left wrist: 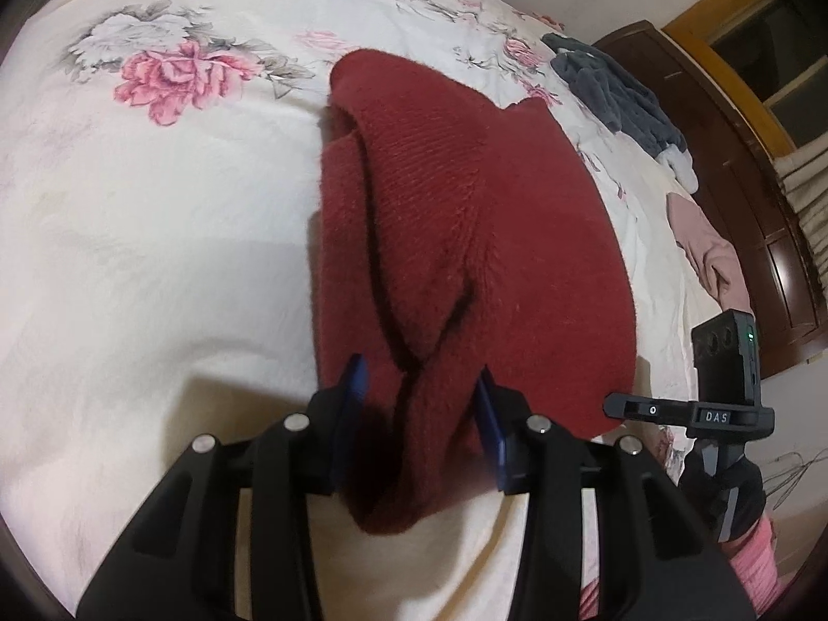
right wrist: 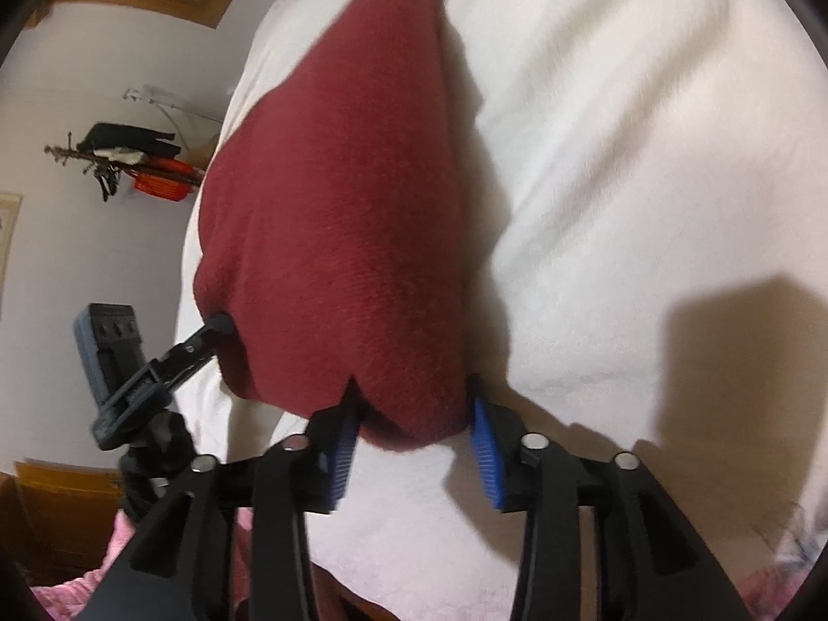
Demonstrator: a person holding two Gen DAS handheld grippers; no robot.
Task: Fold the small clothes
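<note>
Left of the red knit garment (left wrist: 445, 238) the floral bedsheet (left wrist: 155, 238) lies bare — wide room for a claw to pass. On the far right, a grey fleece piece (left wrist: 616, 88) and a pink cloth (left wrist: 704, 243) crowd the bed's edge by the dark wooden headboard (left wrist: 735, 155).

A bed (left wrist: 155, 238) under a cream sheet printed with pink and grey flowers carries 3 garments. A red knit (left wrist: 455, 238) lies straight ahead of the left tool, reaching in between its fingers. Further ahead and to the right lie a grey garment (left wrist: 621, 93) and a pink garment (left wrist: 704, 248).
</note>
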